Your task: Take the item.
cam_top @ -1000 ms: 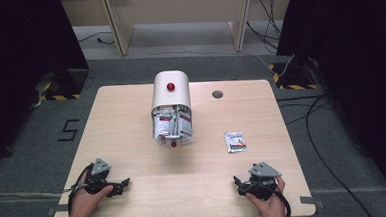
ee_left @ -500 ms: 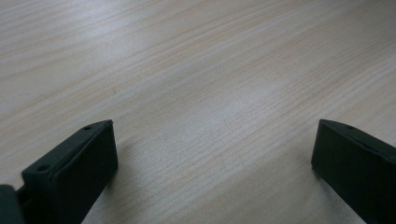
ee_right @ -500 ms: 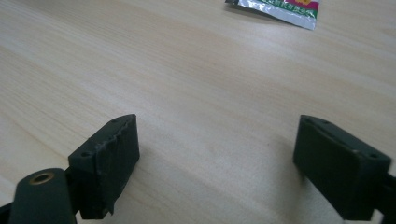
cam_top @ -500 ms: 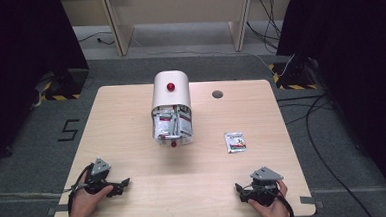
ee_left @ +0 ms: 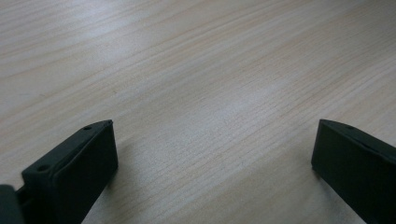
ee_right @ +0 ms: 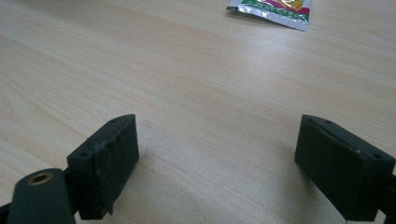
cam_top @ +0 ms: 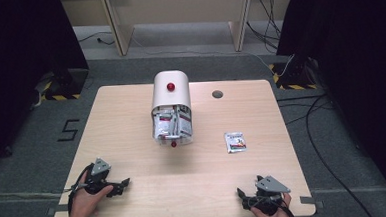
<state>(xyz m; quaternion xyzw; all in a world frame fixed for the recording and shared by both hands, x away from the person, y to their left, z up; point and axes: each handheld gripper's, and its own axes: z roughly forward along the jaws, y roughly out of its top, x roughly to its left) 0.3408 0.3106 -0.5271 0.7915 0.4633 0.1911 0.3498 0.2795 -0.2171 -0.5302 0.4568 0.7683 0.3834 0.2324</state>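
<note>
Packet cut off at frame top; both claws wide, empty.

the right gripper sits lower on the table than a second ago, drawn back toward the near edge and farther from the sachet. the left gripper sits slightly nearer the person's edge too, jaws spread wide.
</note>
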